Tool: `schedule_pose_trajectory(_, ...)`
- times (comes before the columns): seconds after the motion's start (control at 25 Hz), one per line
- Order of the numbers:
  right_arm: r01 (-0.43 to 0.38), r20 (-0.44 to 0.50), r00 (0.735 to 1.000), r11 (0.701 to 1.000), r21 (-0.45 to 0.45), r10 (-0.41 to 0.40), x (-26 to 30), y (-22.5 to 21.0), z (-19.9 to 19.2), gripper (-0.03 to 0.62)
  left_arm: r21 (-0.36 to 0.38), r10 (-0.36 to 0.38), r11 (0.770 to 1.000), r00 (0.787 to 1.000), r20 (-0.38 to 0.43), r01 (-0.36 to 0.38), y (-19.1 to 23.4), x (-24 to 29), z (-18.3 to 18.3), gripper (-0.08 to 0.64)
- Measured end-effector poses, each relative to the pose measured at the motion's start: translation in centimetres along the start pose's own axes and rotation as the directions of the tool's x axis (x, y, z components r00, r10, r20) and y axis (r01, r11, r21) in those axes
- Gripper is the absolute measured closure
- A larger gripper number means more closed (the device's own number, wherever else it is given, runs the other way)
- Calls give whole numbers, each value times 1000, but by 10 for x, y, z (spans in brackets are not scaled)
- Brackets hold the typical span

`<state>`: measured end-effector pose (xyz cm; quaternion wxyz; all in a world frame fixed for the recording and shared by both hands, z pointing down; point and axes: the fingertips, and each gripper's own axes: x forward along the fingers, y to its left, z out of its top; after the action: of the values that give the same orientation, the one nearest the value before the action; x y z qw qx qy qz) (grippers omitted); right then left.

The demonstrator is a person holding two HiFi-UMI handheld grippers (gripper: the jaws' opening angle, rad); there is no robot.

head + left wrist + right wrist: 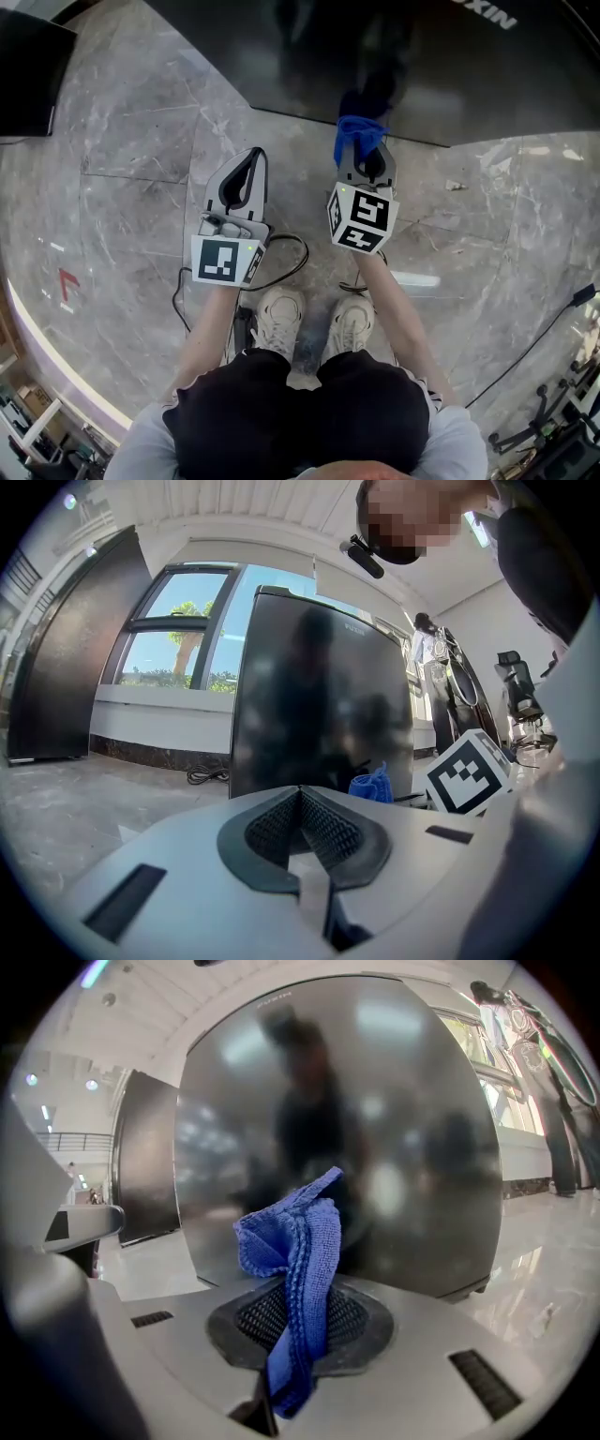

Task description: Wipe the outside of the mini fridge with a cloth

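Both face the glossy black mini fridge: right gripper pinches a blue knitted cloth; left gripper has its jaws pressed together, empty.

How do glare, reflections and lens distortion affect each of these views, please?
Head view: evenly lit, soft glare on the glossy floor, the mini fridge dark with a faint reflection. Left gripper view: strong fisheye bending, a bright window behind, the fridge's door mirroring a blurred figure. Right gripper view: door reflections smeared and hazy, while the blue cloth in the right gripper is sharp.
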<state>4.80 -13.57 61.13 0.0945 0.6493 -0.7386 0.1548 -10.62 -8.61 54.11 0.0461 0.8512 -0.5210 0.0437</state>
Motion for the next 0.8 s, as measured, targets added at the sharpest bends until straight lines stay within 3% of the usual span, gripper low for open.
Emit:
schedule_pose_trajectory(0.2,20,2,1000,1000,16,-20,-6,-15,4,517,12,-19,1000,1000,9,19,-13,3,5,555)
schedule_pose_trajectory(0.48,142,20,990,990,-1,-142,-18,-66,4,517,23,-26,999,1000,3,26,-20,5,4,555)
schedule_pose_trajectory(0.8,348,27,937,936,50,-350,-38,-152,4,517,42,-63,997,998,1,62,-38,12,6,555)
